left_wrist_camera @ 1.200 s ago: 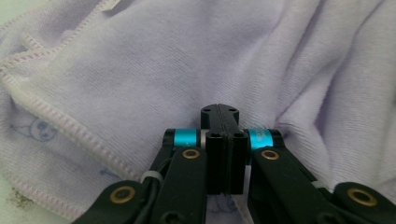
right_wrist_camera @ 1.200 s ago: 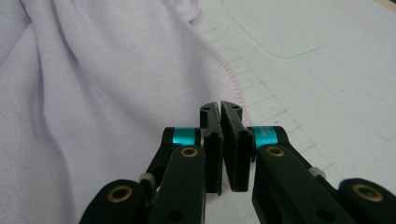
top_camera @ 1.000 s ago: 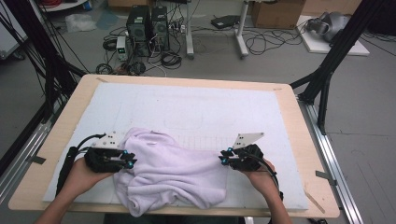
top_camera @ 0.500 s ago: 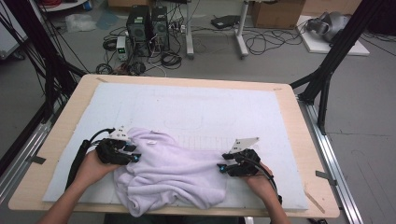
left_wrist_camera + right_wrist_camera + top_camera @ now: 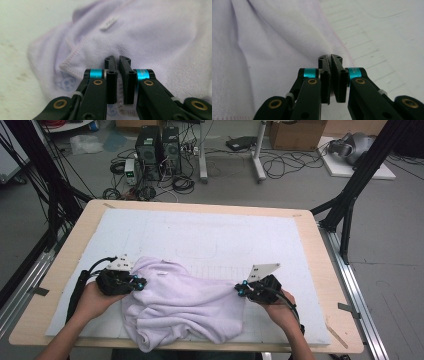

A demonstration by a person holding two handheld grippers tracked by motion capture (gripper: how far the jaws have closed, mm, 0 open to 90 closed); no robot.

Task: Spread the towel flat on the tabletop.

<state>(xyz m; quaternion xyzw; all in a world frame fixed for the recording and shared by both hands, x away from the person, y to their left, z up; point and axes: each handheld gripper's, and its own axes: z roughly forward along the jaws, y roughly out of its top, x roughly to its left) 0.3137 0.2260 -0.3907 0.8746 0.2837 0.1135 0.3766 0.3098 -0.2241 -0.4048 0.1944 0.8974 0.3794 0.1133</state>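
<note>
My left claw [image 5: 117,62] has just been closing, and its jaws now stand nearly together with a fold of the towel [image 5: 185,307] pinched between them, right at the hemmed edge beside a small printed figure. My right claw [image 5: 330,61] has just been closing too; its jaws meet on the towel's opposite edge, where a stitched hem runs past the tips. As far as I can tell, both have cloth between the pads rather than bare air.

From above, my left claw [image 5: 134,282] sits at the towel's left side and my right claw [image 5: 242,290] at its right, each hand low on the white mat [image 5: 210,235] that covers the wooden table [image 5: 325,270]. The towel lies rumpled between them, near the edge closest to me, bunched in soft folds with one lump drooping toward the front.

I judge the work barely started: both edges are gripped, and that is all that is done. The lifting, spreading flat and any folding are still to come, since the cloth remains a crumpled heap.
</note>
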